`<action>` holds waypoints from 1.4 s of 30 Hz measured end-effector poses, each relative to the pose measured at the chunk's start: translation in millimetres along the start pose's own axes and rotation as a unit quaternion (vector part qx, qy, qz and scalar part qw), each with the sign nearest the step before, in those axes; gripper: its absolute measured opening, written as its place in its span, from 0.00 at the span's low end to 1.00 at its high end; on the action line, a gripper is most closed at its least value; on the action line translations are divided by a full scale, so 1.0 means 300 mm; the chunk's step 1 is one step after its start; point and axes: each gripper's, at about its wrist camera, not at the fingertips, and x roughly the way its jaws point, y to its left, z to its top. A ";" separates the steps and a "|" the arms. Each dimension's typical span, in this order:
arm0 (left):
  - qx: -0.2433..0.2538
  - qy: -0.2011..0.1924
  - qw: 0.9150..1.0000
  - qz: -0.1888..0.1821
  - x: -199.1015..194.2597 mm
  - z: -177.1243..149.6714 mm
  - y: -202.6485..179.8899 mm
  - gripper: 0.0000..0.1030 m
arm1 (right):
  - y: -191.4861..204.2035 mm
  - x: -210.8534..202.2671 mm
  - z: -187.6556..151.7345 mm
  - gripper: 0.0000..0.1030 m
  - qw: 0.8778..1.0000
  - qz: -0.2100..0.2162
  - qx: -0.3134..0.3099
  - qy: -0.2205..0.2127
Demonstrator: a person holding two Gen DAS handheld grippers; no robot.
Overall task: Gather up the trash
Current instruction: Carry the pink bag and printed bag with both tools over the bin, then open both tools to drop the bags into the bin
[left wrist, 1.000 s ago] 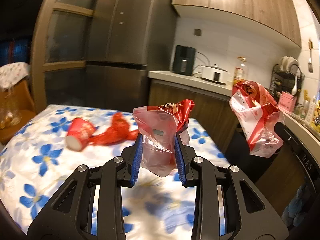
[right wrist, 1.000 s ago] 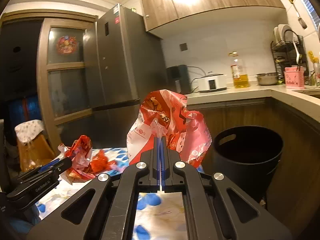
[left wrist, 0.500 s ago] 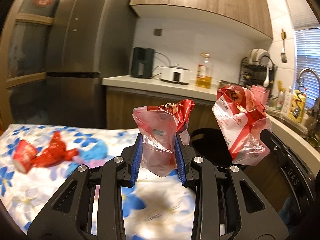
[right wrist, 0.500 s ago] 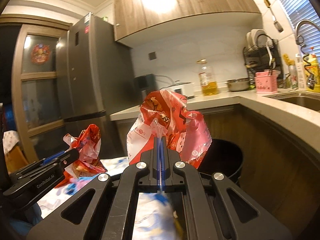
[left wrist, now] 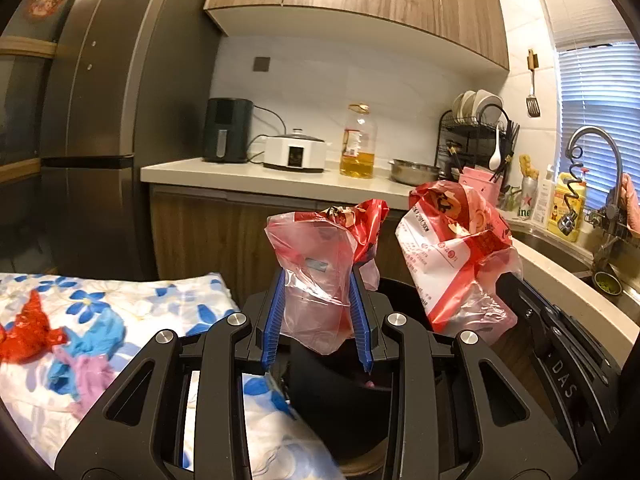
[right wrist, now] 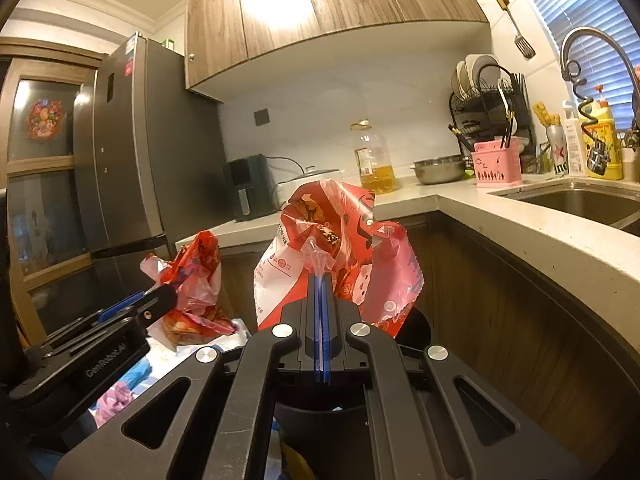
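My left gripper [left wrist: 318, 273] is shut on a crumpled pink-and-red plastic wrapper [left wrist: 316, 280], held up between its blue pads over the open black bin [left wrist: 336, 404]. In the right wrist view this wrapper [right wrist: 192, 280] shows at the left. My right gripper [right wrist: 320, 277] is shut on a pinch of a red-and-white snack bag [right wrist: 344, 248], which hangs above the bin's rim [right wrist: 418, 324]. That snack bag [left wrist: 452, 248] shows to the right of my left gripper. A red wrapper [left wrist: 28, 328] and crumpled blue and pink pieces [left wrist: 90, 356] lie on the floral tablecloth [left wrist: 160, 300].
A counter [right wrist: 500, 216] wraps around behind and to the right of the bin, bearing an oil bottle [left wrist: 358, 144], a cooker, a dish rack and a sink [right wrist: 580, 200]. A tall grey fridge [left wrist: 100, 120] stands on the left. The table's corner lies close to the bin.
Both grippers have swung right, away from the table and toward the counter, each still holding its bag. The black bin has come under them, and the table trash has slid to the left edge.
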 end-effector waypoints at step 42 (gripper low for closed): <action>0.009 0.047 0.999 -0.018 0.237 -0.105 -0.061 0.69 | -0.104 0.112 -0.048 0.44 0.999 -0.025 0.029 0.028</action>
